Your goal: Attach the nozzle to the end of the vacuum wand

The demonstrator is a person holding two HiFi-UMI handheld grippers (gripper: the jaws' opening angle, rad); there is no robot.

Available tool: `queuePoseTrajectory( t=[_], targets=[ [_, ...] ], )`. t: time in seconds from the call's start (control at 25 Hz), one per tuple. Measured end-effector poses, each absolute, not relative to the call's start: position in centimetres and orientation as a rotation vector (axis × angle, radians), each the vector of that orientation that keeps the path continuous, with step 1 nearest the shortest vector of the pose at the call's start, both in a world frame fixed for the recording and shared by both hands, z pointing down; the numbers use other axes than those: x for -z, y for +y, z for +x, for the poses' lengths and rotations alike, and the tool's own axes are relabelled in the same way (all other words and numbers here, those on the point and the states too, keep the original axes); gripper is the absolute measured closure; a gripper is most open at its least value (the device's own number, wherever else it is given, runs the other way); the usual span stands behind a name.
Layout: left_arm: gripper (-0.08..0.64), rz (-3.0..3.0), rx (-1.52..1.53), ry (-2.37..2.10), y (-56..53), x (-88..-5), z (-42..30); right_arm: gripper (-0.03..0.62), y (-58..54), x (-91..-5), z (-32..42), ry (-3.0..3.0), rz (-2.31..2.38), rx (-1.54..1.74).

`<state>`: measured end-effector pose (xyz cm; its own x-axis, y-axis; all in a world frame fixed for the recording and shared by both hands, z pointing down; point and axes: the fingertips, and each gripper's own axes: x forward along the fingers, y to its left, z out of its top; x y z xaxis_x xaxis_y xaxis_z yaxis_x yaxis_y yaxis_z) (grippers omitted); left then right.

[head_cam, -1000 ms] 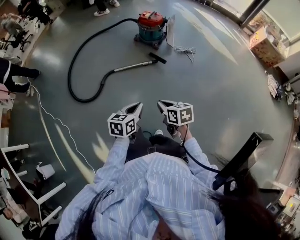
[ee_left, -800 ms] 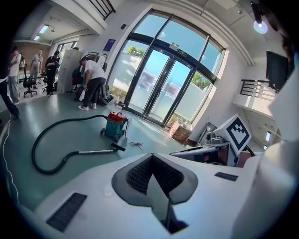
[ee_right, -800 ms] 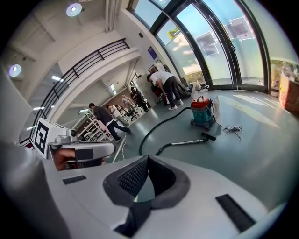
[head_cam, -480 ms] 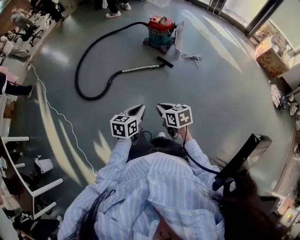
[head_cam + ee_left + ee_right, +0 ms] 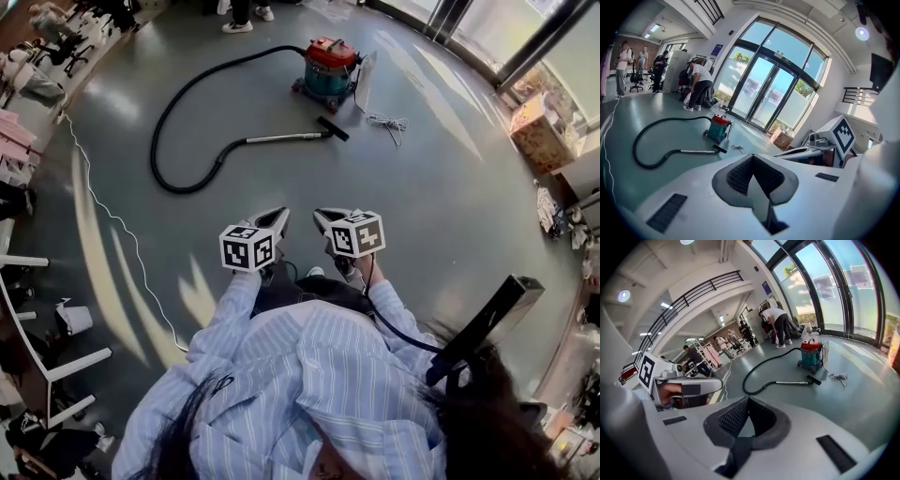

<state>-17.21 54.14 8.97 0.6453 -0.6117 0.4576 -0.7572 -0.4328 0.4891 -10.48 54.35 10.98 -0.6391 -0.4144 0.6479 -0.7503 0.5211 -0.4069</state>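
Nozzle (image 5: 334, 128) lies at the end of the wand (image 5: 281, 138), seating unclear; left gripper (image 5: 280, 215) and right gripper (image 5: 320, 215) hang well away, jaws together, empty.

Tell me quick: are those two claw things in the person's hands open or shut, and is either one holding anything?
Left gripper: closed, holding nothing.
Right gripper: closed, holding nothing.

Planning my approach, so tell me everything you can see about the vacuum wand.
The vacuum wand is a straight silvery tube, seemingly metal, lying flat on the grey floor near the red-lidded canister. One end joins the black hose; a black nozzle sits at the other, attached or not I cannot tell.
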Motion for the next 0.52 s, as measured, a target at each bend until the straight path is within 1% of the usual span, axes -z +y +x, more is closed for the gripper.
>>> queuePoseTrajectory(
  t=[0.52],
  targets=[
    [0.555, 2.206, -0.324, -1.054, 56.1, -10.0, -16.8, 0.588, 56.2, -11.7, -9.9, -2.281, 0.962, -0.96]
  ],
)
